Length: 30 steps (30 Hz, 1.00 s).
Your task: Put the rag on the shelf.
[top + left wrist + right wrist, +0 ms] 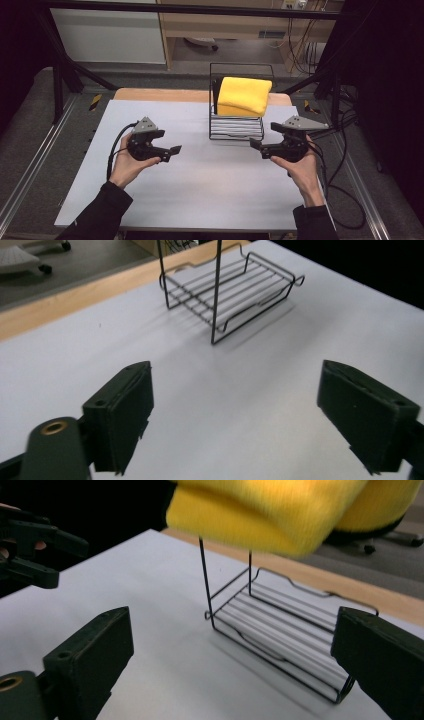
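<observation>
**Two open grippers wait in front of a wire rack with a yellow cloth on top**

Nearest the camera, a person's dark-sleeved forearms come in from the bottom edge, each hand holding a black two-jaw gripper above a white table top [200,190]. Beyond them, toward the far edge of the table, stands a black wire two-tier rack [237,105]. A folded yellow towelling cloth [243,96] rests on the rack's top tier, overhanging it; the lower shelf is bare.

Risks, as a judgement: the rack looks light and open-framed, so a sideways pull on the cloth could drag or tip it. The soft cloth may also unfold or slip if pinched by one layer only.

The left gripper [172,150] hovers in front of the rack and well to its left, jaws wide apart, holding and touching nothing. The right gripper [257,144] hovers just in front of the rack's right corner, jaws equally wide, also empty.
</observation>
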Tool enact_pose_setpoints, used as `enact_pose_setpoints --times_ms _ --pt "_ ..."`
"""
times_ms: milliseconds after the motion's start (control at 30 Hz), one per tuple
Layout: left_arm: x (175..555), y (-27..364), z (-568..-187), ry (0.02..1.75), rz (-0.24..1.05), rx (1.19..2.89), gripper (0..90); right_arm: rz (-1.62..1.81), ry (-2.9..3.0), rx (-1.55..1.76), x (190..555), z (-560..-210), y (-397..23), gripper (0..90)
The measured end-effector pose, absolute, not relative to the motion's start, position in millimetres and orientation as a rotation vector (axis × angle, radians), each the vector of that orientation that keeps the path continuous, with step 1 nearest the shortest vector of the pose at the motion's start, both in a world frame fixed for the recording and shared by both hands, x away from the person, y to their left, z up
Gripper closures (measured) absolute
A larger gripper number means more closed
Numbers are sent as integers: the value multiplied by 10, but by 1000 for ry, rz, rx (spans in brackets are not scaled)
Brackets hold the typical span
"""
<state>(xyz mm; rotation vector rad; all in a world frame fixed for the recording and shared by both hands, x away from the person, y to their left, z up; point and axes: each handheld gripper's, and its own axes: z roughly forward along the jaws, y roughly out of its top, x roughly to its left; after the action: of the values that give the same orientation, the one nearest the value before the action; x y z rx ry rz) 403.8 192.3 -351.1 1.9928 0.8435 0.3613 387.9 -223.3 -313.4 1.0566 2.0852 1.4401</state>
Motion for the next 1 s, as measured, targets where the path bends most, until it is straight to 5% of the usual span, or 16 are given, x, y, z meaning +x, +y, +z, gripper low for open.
enact_pose_setpoints --times_ms 500,1000 --pt "3747 2348 -4123 903 385 2036 107 1375 2244 1146 3750 -4030 -2337 6" --pt "3543 2733 -4397 917 358 2006 109 1332 2360 1171 3564 -4427 -2652 7"
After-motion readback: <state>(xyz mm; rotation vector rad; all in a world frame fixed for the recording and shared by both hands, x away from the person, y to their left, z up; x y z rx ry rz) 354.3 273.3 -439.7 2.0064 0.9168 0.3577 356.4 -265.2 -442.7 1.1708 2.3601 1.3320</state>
